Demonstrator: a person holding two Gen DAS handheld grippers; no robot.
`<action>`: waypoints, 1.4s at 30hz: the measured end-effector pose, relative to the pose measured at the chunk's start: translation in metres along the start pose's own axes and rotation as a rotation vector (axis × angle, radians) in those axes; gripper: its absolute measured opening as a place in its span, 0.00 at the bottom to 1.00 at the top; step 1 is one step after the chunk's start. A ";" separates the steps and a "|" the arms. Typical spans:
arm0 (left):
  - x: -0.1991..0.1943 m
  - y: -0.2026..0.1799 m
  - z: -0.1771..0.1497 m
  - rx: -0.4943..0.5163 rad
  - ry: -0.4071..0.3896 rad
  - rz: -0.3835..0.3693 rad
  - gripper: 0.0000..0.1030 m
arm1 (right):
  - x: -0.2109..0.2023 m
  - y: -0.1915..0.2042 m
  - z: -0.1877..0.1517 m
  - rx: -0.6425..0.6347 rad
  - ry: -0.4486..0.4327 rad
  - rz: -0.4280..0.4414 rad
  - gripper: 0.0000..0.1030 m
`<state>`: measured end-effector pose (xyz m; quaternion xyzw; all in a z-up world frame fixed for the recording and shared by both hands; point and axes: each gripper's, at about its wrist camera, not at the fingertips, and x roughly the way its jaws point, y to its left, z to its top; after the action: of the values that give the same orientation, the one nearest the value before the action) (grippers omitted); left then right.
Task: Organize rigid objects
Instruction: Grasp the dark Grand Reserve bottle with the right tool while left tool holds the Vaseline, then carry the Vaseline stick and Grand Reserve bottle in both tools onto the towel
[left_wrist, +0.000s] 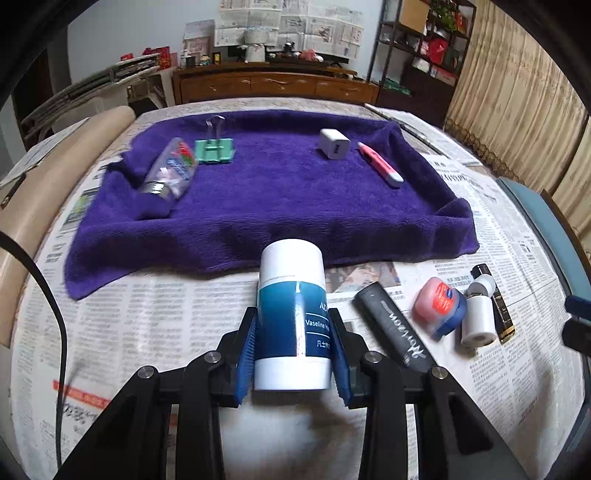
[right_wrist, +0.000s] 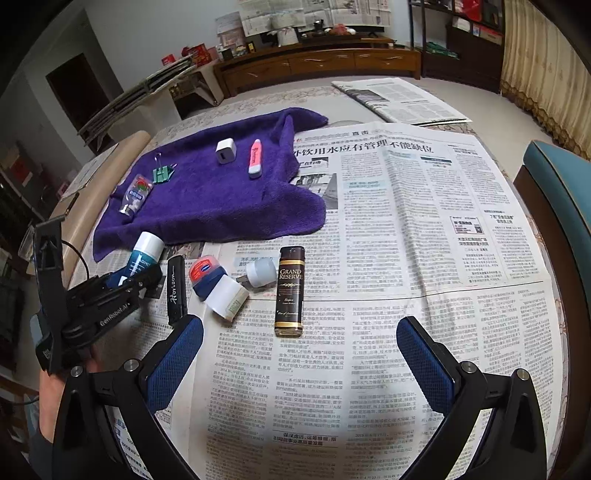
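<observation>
The left gripper has its blue pads closed against the sides of a Vaseline tube, gripping it around the lower body so the white cap points forward toward the purple towel (a mid-body hold like this likely keeps the tube from pivoting). The tube sits just short of the towel's near edge, over the newspaper.

The right gripper hangs with its jaws spread wide and nothing between them, low over the newsprint, seemingly waiting its turn.

Already on the towel lie a small clear bottle, a green binder clip, a white charger plug and a pink pen-like tool, spaced apart in a loose row, which suggests the towel is the sorting place.

Unsorted off the towel, near its front right corner, cluster a black Horizon tube, a red-lidded jar, a white cylinder and a dark Grand Reserve bottle.
</observation>
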<state>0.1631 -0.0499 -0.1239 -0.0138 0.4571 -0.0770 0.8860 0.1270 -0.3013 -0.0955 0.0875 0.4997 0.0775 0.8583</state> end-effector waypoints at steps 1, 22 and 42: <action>-0.003 0.003 -0.002 -0.002 0.001 0.001 0.33 | 0.002 0.001 -0.002 -0.009 0.002 0.001 1.00; -0.028 0.041 -0.013 -0.063 -0.020 -0.055 0.33 | 0.070 0.021 0.001 -0.120 -0.029 -0.098 0.75; -0.041 0.054 -0.012 -0.090 -0.021 -0.055 0.33 | 0.065 0.020 0.001 -0.126 -0.047 -0.092 0.22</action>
<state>0.1362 0.0107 -0.1029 -0.0669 0.4502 -0.0807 0.8867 0.1584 -0.2672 -0.1453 0.0121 0.4769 0.0670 0.8763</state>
